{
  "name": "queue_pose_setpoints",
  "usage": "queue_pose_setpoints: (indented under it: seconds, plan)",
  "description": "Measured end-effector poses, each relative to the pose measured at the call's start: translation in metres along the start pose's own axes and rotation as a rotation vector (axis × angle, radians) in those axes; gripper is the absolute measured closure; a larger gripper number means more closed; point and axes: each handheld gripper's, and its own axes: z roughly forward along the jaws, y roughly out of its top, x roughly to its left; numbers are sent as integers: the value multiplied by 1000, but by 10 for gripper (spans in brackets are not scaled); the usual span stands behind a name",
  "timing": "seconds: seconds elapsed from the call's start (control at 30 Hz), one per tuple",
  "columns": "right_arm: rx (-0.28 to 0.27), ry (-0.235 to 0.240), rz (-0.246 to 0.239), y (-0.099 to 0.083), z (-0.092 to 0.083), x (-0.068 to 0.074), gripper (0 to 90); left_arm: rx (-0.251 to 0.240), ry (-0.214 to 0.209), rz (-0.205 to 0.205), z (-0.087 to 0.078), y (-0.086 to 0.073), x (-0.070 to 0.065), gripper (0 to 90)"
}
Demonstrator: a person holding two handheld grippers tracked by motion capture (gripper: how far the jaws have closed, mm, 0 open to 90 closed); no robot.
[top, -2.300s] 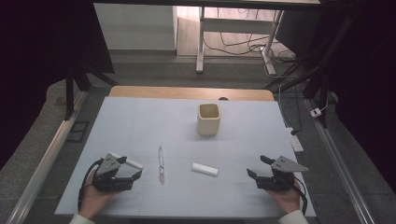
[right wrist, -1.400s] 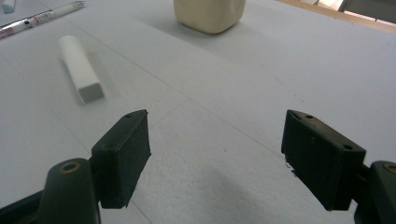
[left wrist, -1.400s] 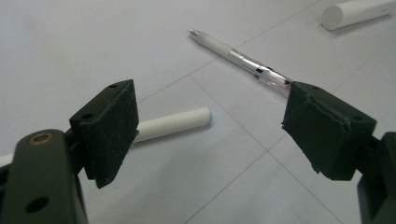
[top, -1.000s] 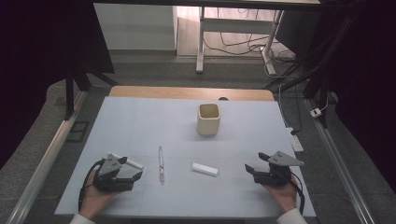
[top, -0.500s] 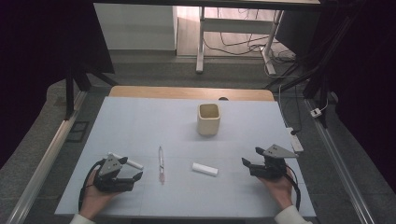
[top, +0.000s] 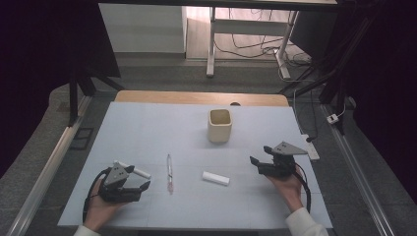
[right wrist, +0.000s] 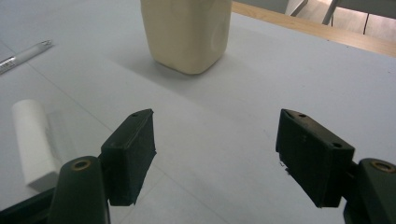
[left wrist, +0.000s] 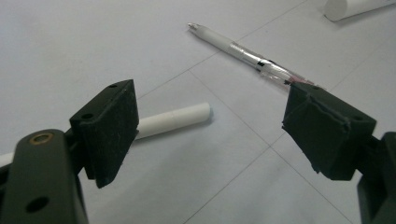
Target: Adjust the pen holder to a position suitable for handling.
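Hands enter from the near edge of the table [top: 147, 123], each gripping a two-jaw tool low over the pale blue surface. In the high view the left gripper [top: 143, 188] lies near the front left, pointing right, and its own view shows the jaws spread wide with nothing between them. Just beyond its left jaw lies a white stick [left wrist: 175, 119], partly hidden behind that jaw, and farther off a clear pen [left wrist: 247, 58] runs at a slant, its rear end covered by the right jaw. The right gripper [top: 255, 163] is held at the right side, raised a little off the table, pointing left with the hand [top: 284, 188] behind and below it; its jaws have just been closing slightly yet stand wide apart and empty. Ahead of it on the surface lies a white cylinder [right wrist: 31, 139], off to the left of the jaws and not between them; from above it sits between the pen and the right gripper. A cream cup [right wrist: 186, 32] stands upright farther back, well apart from both tools. Nothing lies between the right jaws and the cylinder.
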Motion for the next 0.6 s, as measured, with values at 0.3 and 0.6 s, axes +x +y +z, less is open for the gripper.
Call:
queue_pose_setpoints:
  seconds: [0.3, 0.6]
  plan:
    - [5, -8, 5, 6, 13, -2, 304, 0, -2, 1, 0, 0, -1, 182]
    - [7, -7, 20, 16, 27, -7, 400, 1, -5, 2, 0, 1, -1, 182]
